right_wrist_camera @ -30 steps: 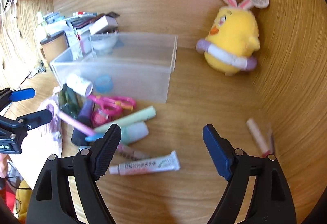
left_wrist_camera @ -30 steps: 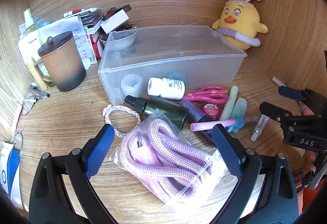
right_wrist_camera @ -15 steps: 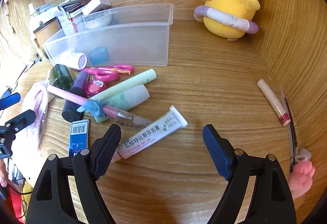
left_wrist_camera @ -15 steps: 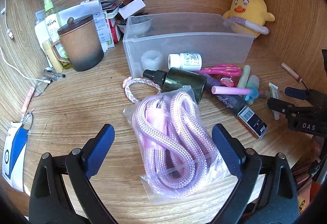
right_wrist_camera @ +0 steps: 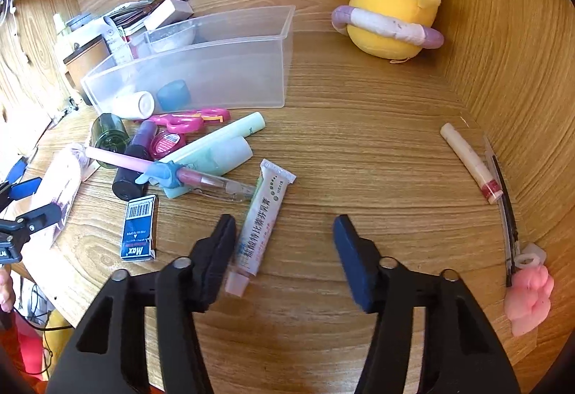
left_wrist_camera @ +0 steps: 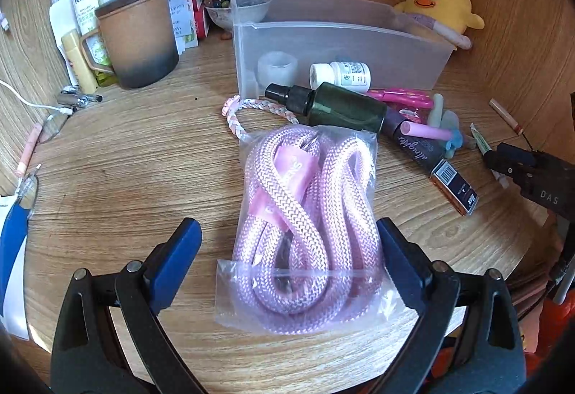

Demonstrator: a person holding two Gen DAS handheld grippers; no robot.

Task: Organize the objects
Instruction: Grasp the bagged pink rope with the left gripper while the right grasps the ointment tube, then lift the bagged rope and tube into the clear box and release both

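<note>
The clear rectangular plastic bin [left_wrist_camera: 337, 45] stands far on the wooden desk [left_wrist_camera: 125, 178], almost empty. The left gripper [left_wrist_camera: 287, 250] is wide around the near end of the bagged pink rope [left_wrist_camera: 305, 214] — center it, then close. The right gripper [right_wrist_camera: 284, 243] has just been closing; the white ointment tube [right_wrist_camera: 262, 218] touches its left pad, the right pad stays apart — shift left first.

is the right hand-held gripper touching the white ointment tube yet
Cannot tell. In the right wrist view the right hand-held gripper has just been closing; one finger meets the ointment tube with no visible gap.
</note>
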